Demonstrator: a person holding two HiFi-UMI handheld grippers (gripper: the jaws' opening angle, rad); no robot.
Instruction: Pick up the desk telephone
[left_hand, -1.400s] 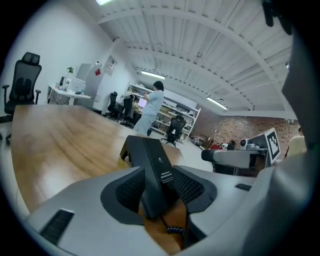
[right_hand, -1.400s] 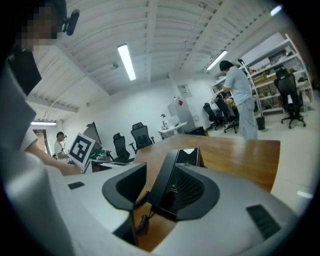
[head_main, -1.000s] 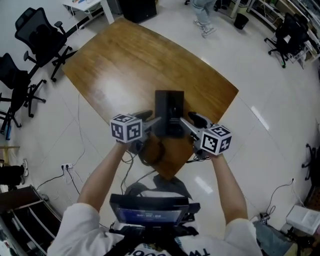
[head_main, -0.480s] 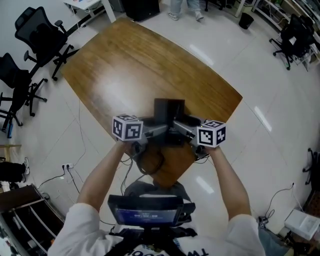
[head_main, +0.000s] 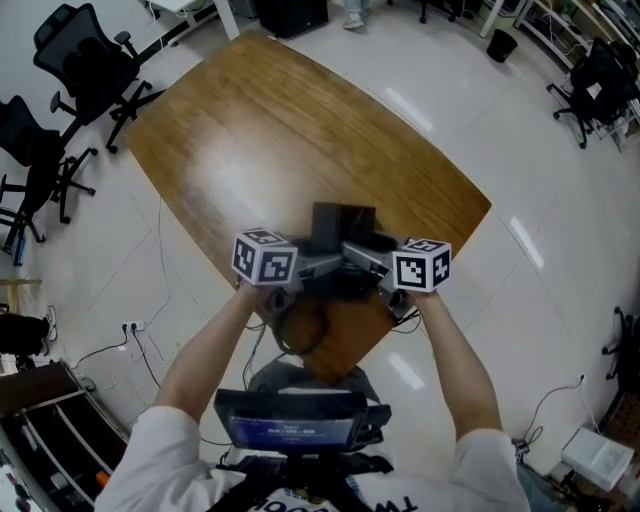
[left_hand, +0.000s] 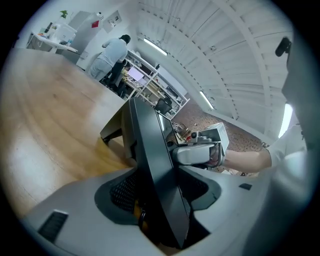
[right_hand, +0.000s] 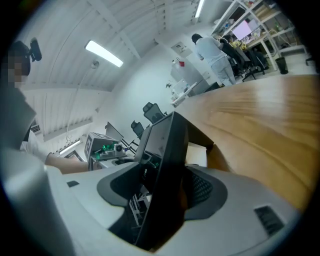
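Item: desk telephone (head_main: 341, 230), black, flat-bodied, with its screen and keys facing the right-hand side. Location: near end of the wooden table (head_main: 250, 130), close to the corner nearest the person, with a dark cable (head_main: 300, 322) looping off the table edge just below it. Apparently resting on the tabletop; no view shows it clear of the wood. Item: left gripper (head_main: 330, 263), brought in from the telephone's left side. The edge of the body stands between its jaws, which are closing; dark gaps show on either side of the body, so the pads do not look to be pressing yet. Item: right gripper (head_main: 355, 255), brought in from the opposite side, jaws spread wide. The telephone's other edge is between them, the back of the body lies close to one pad, and the key side has clear room; no firm contact can be made out. Step in hand, as judged: both grippers placed astride the two sides of the telephone, grasp about to be taken, lift not yet begun. Next move, as judged: both pairs of jaws brought down firmly and evenly on the body, then a level two-handed raise, with the cable given slack so it neither drags nor tips the telephone. Surroundings: office chairs (head_main: 80, 70) on the pale floor beyond the table's far left side.
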